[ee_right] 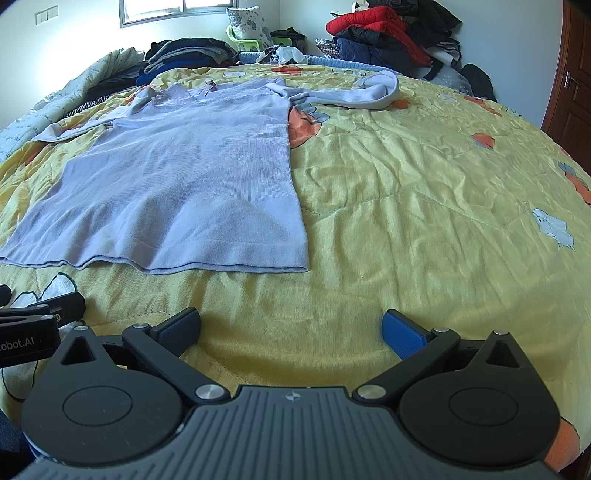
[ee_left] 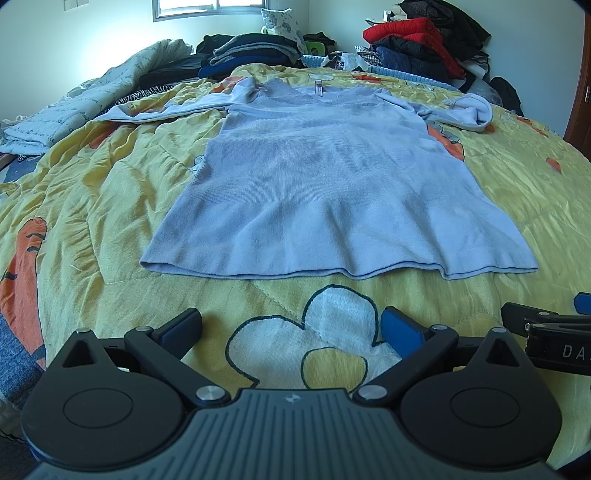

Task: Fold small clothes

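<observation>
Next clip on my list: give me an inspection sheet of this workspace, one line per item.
Surface: yellow quilted bedspread with flower and animal prints, wrinkled.
Job's things: light blue sweater spread flat, hem nearest the cameras, both sleeves out to the sides; no fold made yet.
Clutter: stack of dark folded clothes, heap of red and dark jackets, a rolled pale quilt at the left edge.
Grippers: left tongs and right tongs both open, empty, short of the hem, side by side.
Cables: nothing seen.
Surroundings: window, pillow, brown door.
</observation>
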`<state>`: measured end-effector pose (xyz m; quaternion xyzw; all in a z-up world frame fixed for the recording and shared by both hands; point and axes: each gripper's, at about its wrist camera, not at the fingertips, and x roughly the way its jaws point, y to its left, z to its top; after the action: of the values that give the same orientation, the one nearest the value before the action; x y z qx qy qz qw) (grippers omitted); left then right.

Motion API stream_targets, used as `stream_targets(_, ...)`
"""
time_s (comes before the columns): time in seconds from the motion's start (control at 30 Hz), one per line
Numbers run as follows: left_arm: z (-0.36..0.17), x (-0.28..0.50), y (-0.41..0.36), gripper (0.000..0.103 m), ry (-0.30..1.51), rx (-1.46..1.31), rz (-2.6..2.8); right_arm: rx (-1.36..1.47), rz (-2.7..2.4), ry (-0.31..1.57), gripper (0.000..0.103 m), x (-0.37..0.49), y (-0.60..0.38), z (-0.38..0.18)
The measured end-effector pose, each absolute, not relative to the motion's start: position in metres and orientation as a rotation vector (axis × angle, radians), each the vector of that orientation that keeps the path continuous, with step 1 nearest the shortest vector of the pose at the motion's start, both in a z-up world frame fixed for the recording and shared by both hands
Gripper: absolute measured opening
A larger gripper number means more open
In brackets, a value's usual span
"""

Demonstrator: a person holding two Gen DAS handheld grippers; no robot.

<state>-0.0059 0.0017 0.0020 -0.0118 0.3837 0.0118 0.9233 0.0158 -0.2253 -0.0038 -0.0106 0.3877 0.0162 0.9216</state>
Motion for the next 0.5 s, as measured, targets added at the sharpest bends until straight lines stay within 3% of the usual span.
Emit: stream_targets(0.5, 0.0016, -0.0067, 0.0013, 0.103, 0.784, -0.016, 0.018, -0.024, 0.034, 0.784, 0.103, 0.0151, -0.2251, -0.0039)
